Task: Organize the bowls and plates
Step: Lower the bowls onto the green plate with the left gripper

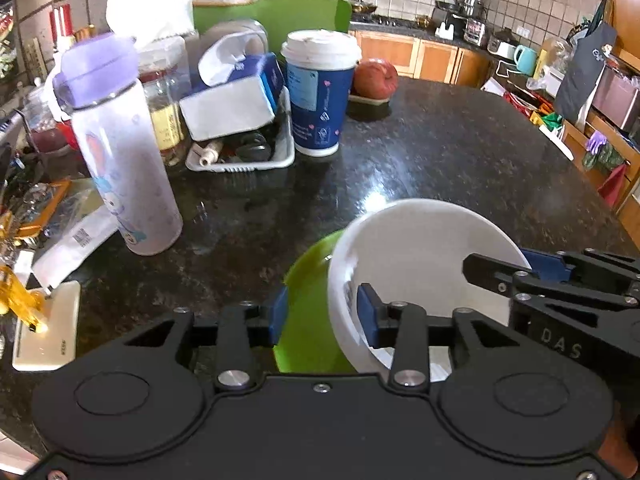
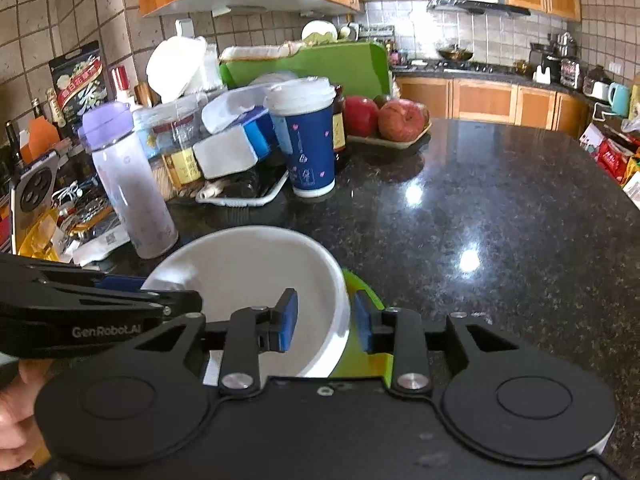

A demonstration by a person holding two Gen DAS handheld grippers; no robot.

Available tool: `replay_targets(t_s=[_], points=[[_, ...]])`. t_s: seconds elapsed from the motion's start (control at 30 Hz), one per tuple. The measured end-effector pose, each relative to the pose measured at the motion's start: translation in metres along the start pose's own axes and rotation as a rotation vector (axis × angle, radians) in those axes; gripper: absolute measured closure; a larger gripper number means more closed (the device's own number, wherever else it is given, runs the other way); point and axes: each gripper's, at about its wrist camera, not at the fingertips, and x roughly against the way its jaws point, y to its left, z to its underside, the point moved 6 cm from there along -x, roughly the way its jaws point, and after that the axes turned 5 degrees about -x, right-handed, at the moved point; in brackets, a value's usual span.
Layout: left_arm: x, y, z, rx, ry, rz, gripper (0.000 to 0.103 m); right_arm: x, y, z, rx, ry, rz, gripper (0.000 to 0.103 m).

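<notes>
A white bowl point(image 1: 416, 256) sits on a green plate point(image 1: 308, 312) near the front of the dark granite counter point(image 1: 440, 152). My left gripper point(image 1: 322, 316) straddles the bowl's left rim, one blue pad inside the bowl and one outside over the plate, jaws apart. My right gripper point(image 2: 326, 322) straddles the bowl's point(image 2: 248, 272) right rim the same way, with the green plate point(image 2: 362, 336) under its outer pad. Each gripper shows in the other's view: the right gripper's fingers point(image 1: 500, 276) and the left gripper's fingers point(image 2: 160, 300).
Clutter stands at the back left: a purple-lidded bottle point(image 1: 120, 152), a blue paper cup point(image 1: 320, 92), a white tray point(image 1: 248, 160) with a tissue pack, jars, a green cutting board point(image 2: 320, 64). Apples point(image 2: 400, 120) sit on a tray behind. A phone point(image 1: 48, 328) lies front left.
</notes>
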Motion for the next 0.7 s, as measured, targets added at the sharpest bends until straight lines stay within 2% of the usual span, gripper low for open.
replay_targets(t_s=[0.37,0.57,0.7], points=[[0.018,0.009,-0.002,-0.027,-0.035,-0.033,0.052,0.027,-0.002,-0.006,-0.035,-0.103,0.07,0.063],[0.031,0.017,-0.004,0.005,-0.048,-0.018,0.052,0.046,-0.001,-0.003,-0.027,-0.155,0.119,0.062],[0.041,0.015,-0.008,0.007,-0.075,-0.004,0.051,0.059,0.0,-0.001,-0.023,-0.172,0.121,0.062]])
